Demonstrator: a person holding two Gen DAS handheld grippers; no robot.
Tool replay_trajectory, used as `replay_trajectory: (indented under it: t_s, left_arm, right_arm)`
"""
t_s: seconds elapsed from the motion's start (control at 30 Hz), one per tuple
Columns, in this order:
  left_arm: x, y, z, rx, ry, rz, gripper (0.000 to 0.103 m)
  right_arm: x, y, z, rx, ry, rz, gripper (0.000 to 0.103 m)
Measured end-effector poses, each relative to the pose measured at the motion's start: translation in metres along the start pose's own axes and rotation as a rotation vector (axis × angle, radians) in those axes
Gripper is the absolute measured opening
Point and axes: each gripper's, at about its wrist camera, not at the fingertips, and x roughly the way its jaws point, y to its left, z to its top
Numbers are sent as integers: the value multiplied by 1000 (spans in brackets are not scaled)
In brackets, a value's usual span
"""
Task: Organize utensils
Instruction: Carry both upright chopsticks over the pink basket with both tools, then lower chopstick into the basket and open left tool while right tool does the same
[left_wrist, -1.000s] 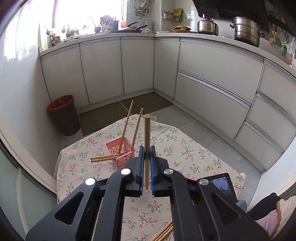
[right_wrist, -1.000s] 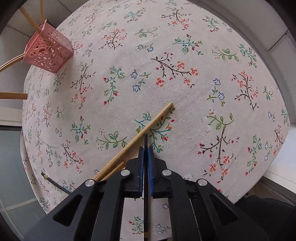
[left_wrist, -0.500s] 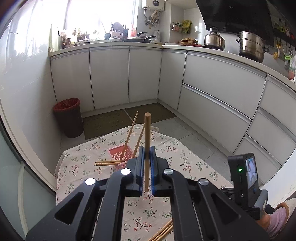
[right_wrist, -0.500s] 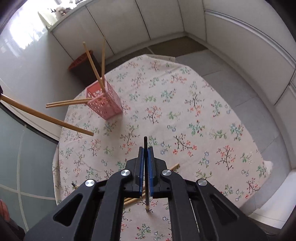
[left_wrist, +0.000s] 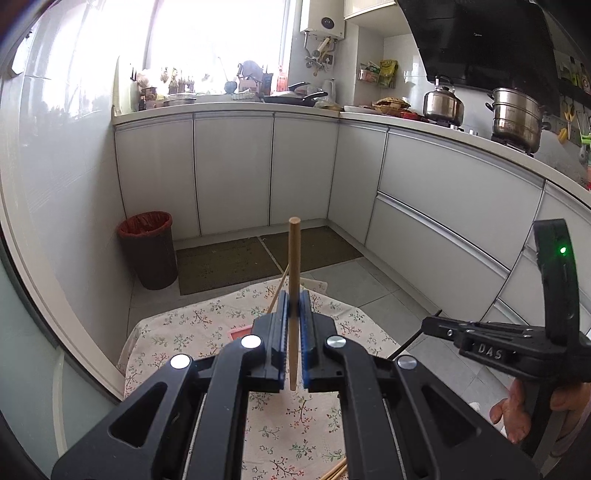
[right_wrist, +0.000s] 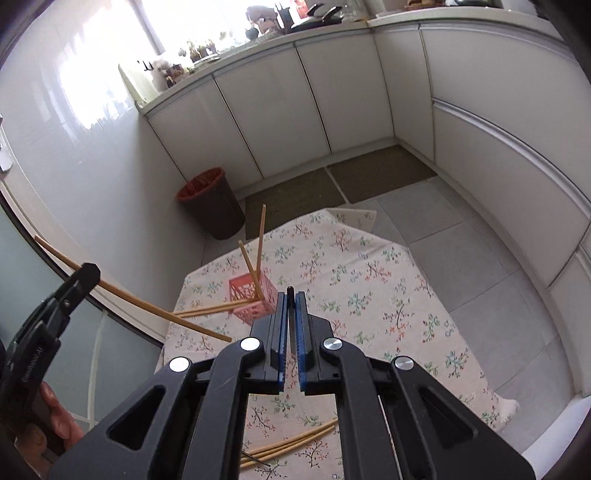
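Both handheld grippers raised, jaws clamped.
The left gripper (left_wrist: 291, 314) pinches a light wooden chopstick (left_wrist: 294, 273); the right gripper (right_wrist: 291, 314) pinches a thin dark chopstick (right_wrist: 290, 295). A hand (left_wrist: 513, 415) grips the right handle.

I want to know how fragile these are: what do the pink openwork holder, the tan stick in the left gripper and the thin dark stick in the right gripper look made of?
Pink openwork holder: probably moulded plastic, matte, with uniform colour and cut-out lattice walls. Tan stick in the left gripper: likely bamboo or wood, unvarnished, dull even tan. Thin dark stick in the right gripper: glossy black; lacquered wood, plastic or metal, unclear.
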Motion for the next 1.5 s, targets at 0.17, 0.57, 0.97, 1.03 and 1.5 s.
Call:
replay_trajectory:
  t_s: [0.17, 0.57, 0.97, 1.03, 1.5]
  left_arm:
    - [11, 7, 20, -22, -31, 39, 5]
    - [115, 47, 15, -133, 33, 140, 5]
    - [50, 87, 4, -301, -161, 158, 12]
    - [35, 94, 3, -332, -193, 162, 14]
    - [35, 120, -9, -365, -120, 214, 16]
  right_arm:
    - [-14, 14, 32, -15, -61, 51, 4]
    - [16, 59, 50, -95, -102, 126, 4]
    - [72, 95, 44, -194, -163, 107, 4]
    - [83, 99, 43, -210, -164, 102, 4]
    - [128, 113, 21, -294, -154, 35, 22]
